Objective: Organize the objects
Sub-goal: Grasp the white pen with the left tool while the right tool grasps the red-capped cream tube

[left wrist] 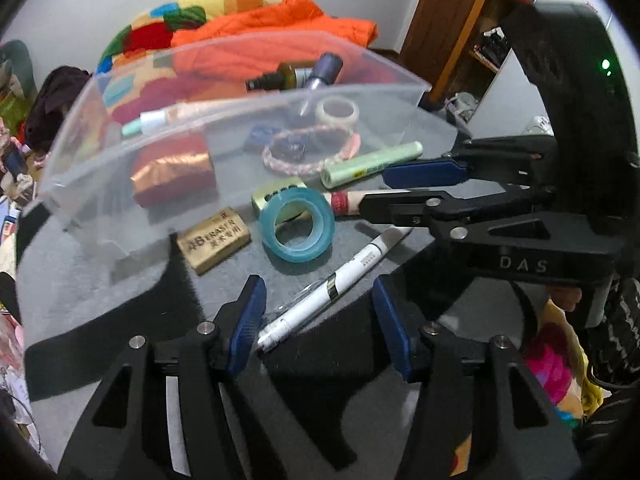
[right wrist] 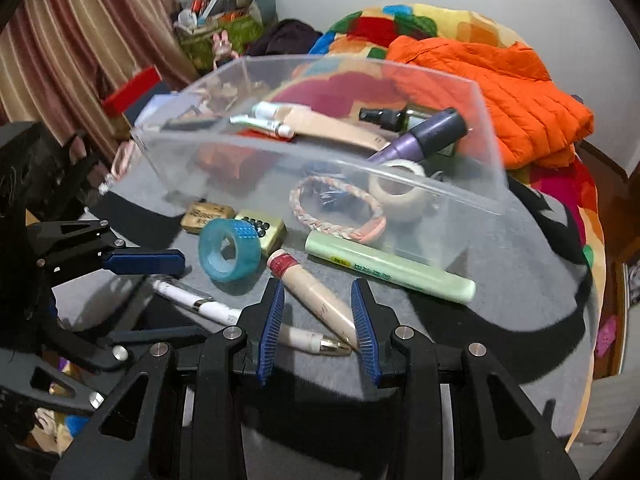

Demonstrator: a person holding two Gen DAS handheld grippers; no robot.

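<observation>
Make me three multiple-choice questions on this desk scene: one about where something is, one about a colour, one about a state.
1. Where is the braided bracelet?
A. Inside the clear bin
B. On the blue tape roll
C. Between the left gripper's jaws

2. What colour is the long tube in front of the bin?
A. Red
B. Pale green
C. Black

3. How does the right gripper stand?
A. Shut on the tape roll
B. Out of view
C. Open around the beige tube

Answers: 1 A, it shows through the bin wall; 2 B, its wrap is pale green; 3 C, the pads flank the tube with gaps.

"AB ERASER" on tan eraser [left wrist: 214, 240], "DAS" on right gripper [left wrist: 416, 188] body
</observation>
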